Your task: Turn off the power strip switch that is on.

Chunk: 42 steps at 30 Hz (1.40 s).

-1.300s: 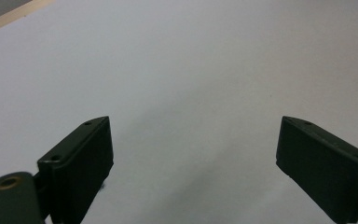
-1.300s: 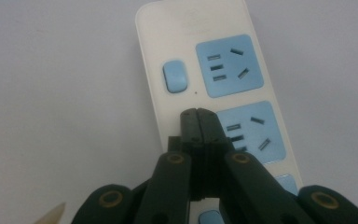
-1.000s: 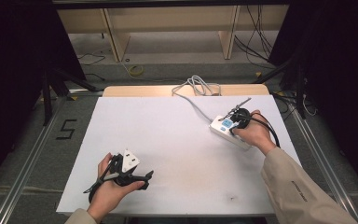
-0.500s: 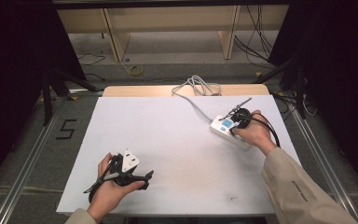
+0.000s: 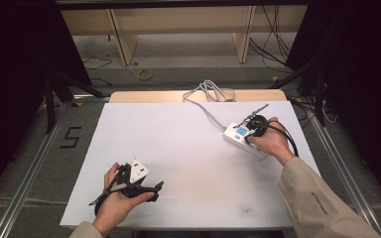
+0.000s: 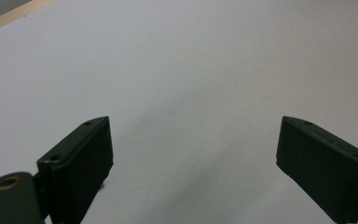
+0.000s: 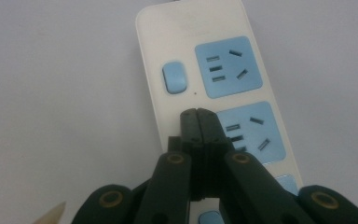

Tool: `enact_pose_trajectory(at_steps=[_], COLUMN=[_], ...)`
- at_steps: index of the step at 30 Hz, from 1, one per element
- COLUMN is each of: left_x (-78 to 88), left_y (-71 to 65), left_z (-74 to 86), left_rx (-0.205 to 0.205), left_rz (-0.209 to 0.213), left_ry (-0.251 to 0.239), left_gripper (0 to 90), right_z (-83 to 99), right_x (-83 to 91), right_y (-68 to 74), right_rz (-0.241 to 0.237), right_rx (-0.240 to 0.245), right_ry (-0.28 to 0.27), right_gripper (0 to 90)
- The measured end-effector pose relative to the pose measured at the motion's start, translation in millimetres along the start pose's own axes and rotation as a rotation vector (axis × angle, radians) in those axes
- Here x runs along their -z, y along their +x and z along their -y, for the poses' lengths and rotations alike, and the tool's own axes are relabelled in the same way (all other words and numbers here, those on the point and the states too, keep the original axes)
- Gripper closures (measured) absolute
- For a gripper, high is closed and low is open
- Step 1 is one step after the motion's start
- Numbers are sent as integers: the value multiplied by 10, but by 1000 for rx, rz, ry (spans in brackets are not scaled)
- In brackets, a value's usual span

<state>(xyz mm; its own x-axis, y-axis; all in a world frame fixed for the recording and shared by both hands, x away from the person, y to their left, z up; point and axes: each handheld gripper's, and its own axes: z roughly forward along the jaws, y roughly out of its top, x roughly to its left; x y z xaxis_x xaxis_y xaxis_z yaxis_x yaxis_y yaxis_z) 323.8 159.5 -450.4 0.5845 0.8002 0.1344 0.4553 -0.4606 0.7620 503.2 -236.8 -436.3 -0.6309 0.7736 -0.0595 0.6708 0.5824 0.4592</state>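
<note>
A white power strip (image 5: 236,140) with blue sockets lies at the right of the white table (image 5: 178,139). Its grey cable (image 5: 211,91) runs off the far edge. My right gripper (image 5: 250,130) hovers over the strip, jaws shut with nothing between them. In the right gripper view its tips (image 7: 198,114) sit over the strip (image 7: 191,46), just below a blue switch (image 7: 174,77) and beside the second socket. Whether they touch it I cannot tell. My left gripper (image 5: 155,191) rests near the front left of the table. Its jaws stand wide open (image 6: 193,154) over bare white surface.
A strip of wooden board (image 5: 149,95) shows along the table's far edge. Metal rails run down both sides of the table, and a taped "5" (image 5: 71,137) marks the floor to the left. Shelving legs and loose cables lie beyond the far edge.
</note>
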Motion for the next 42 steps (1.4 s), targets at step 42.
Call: enact_pose_trajectory(at_steps=[42], left_x=[-5], left_y=[2], left_z=[-1], left_rx=[9], left_rz=[-2], left_ry=[-3], left_gripper=[101], right_z=[34], right_x=[32], right_y=[-34], right_rz=[10], right_rx=[-13], right_ry=[-37], right_gripper=[900])
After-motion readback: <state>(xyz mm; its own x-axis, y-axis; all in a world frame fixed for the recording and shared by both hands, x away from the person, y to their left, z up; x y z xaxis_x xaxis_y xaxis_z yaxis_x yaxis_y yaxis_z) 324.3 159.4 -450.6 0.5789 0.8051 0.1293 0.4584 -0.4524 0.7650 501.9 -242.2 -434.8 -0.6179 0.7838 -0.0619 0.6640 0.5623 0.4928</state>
